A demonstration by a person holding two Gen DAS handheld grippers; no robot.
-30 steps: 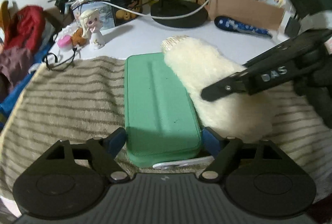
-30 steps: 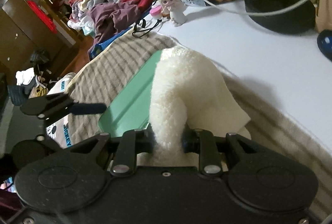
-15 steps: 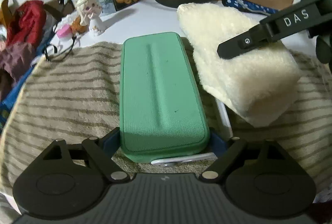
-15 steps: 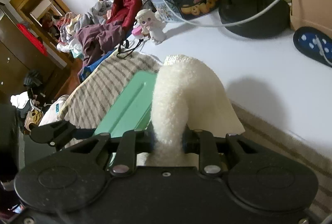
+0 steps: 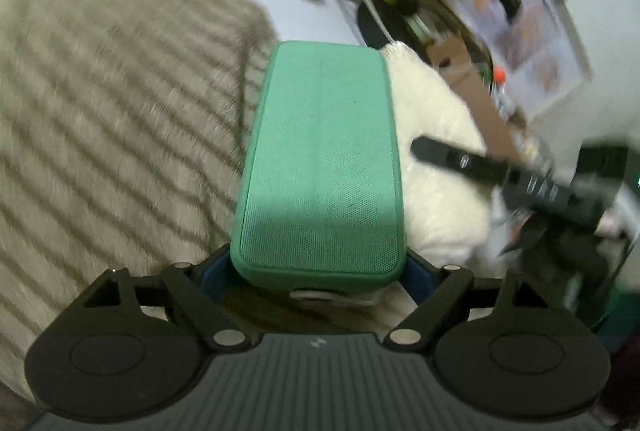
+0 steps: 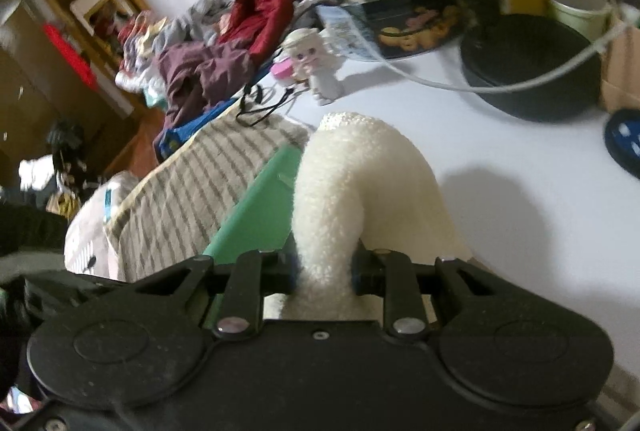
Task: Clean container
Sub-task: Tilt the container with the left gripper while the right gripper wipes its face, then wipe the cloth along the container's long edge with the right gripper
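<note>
My left gripper point(image 5: 318, 271) is shut on the near end of a green fabric-covered container point(image 5: 320, 167), holding it lifted and tilted over the striped towel point(image 5: 112, 111). A fluffy cream cloth point(image 5: 436, 167) lies against the container's right side. My right gripper point(image 6: 323, 267) is shut on that cream cloth point(image 6: 360, 183), which bulges forward between its fingers. The container's green edge point(image 6: 260, 215) shows just left of the cloth in the right wrist view. One black finger point(image 5: 452, 157) of the right gripper crosses the left wrist view.
The striped towel point(image 6: 192, 191) covers the white desk point(image 6: 520, 159). Behind stand a small doll point(image 6: 316, 67), a black lamp base point(image 6: 528, 67) with cables, a cardboard box point(image 5: 472, 87) and a blue dotted object point(image 6: 624, 143). Clothes point(image 6: 224, 51) pile up at the left.
The left gripper has lifted and rolled the container, so the desk now looks tilted and blurred. The cloth has moved back against the container's right side.
</note>
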